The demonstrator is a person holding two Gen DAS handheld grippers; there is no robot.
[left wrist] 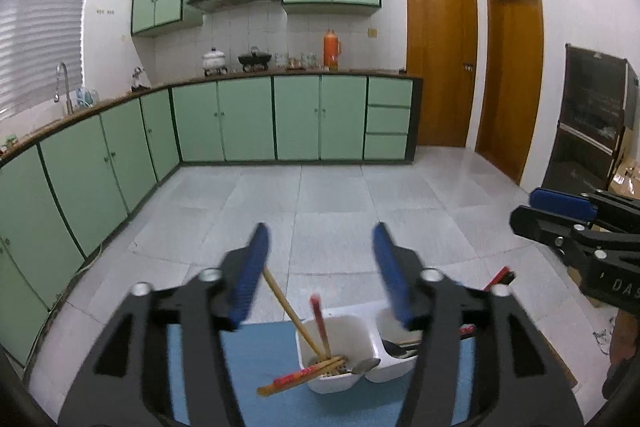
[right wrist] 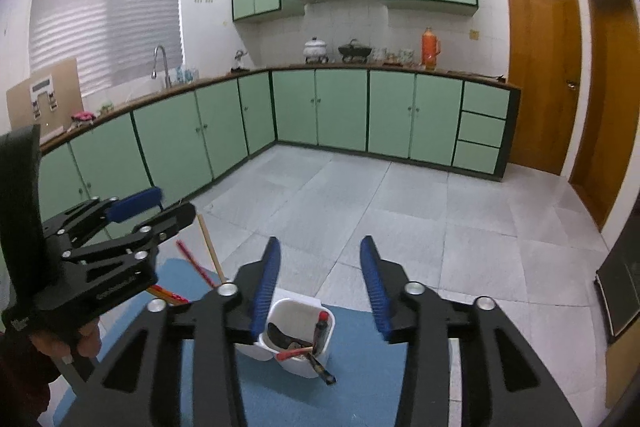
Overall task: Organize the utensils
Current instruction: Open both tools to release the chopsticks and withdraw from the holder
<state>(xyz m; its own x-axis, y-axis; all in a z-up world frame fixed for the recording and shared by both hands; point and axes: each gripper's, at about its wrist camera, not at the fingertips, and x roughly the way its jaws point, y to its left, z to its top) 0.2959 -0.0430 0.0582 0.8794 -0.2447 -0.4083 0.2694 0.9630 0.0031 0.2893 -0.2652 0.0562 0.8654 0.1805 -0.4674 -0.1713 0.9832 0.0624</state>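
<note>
A white two-compartment utensil holder (left wrist: 340, 367) stands on a blue mat (left wrist: 280, 399). Its left compartment holds wooden and red chopsticks (left wrist: 316, 327); a metal spoon (left wrist: 366, 365) lies across the divider. My left gripper (left wrist: 322, 267) is open and empty, above and behind the holder. In the right wrist view the holder (right wrist: 300, 335) holds a dark spoon and red and black utensils (right wrist: 320, 331). My right gripper (right wrist: 318, 279) is open and empty above it. The left gripper (right wrist: 156, 211) shows at the left, the right gripper (left wrist: 532, 209) at the right edge of the left view.
Green base cabinets (left wrist: 248, 119) run along the left and far walls, with a sink tap (left wrist: 64, 87). Two wooden doors (left wrist: 440, 55) stand at the right. A dark cabinet (left wrist: 592, 115) and cardboard boxes stand at the far right. Grey tiled floor (left wrist: 340, 195) lies beyond the mat.
</note>
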